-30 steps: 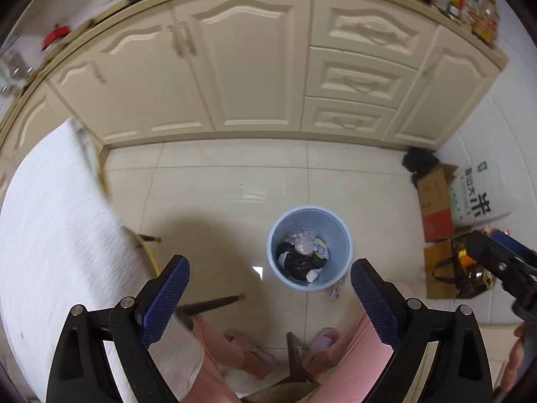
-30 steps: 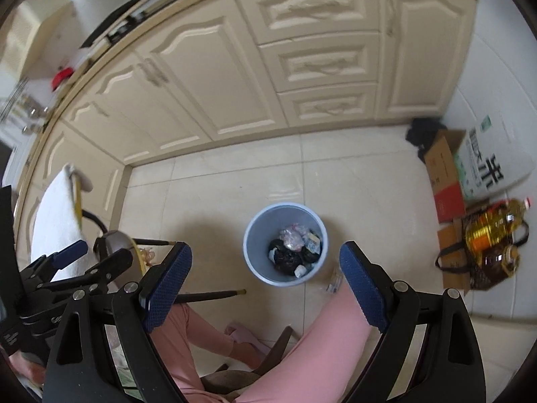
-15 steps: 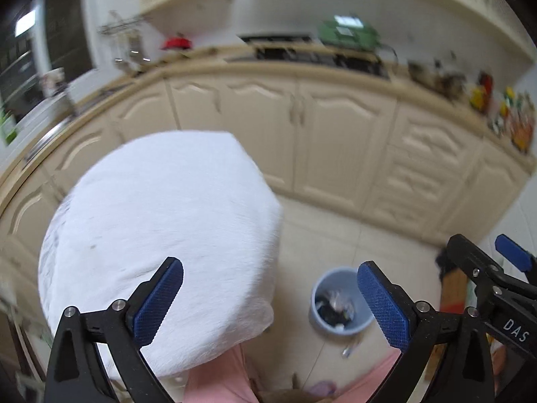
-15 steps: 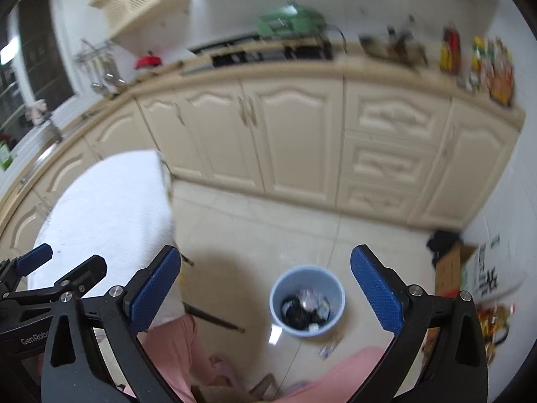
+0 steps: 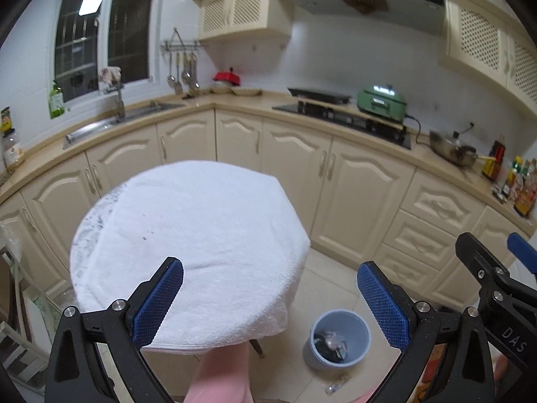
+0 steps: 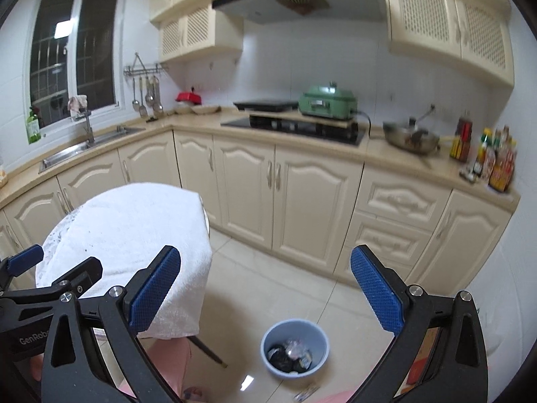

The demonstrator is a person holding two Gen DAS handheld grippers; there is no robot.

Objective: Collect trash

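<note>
A light blue trash bin [image 5: 336, 339] [image 6: 294, 348] stands on the tiled floor with dark and clear trash inside. A small wrapper [image 5: 335, 384] [image 6: 306, 393] lies on the floor just in front of it. My left gripper [image 5: 270, 299] is open and empty, raised above the near edge of a round table under a white towel [image 5: 188, 238]. My right gripper [image 6: 265, 288] is open and empty too, held over the floor between the table [image 6: 134, 235] and the bin. Each gripper shows at the edge of the other's view.
Cream kitchen cabinets [image 6: 315, 194] run along the far wall with a sink [image 5: 114, 124], a stove and a green cooker [image 6: 327, 100] on the counter. Pink-clad legs [image 5: 218, 372] of a person sit below the table edge. Bottles stand at the counter's right end.
Both views have swung up from the floor and bin to the counter and wall. The towel-covered table came under the left gripper. The bin slid low in both views. Both jaws stay wide.
</note>
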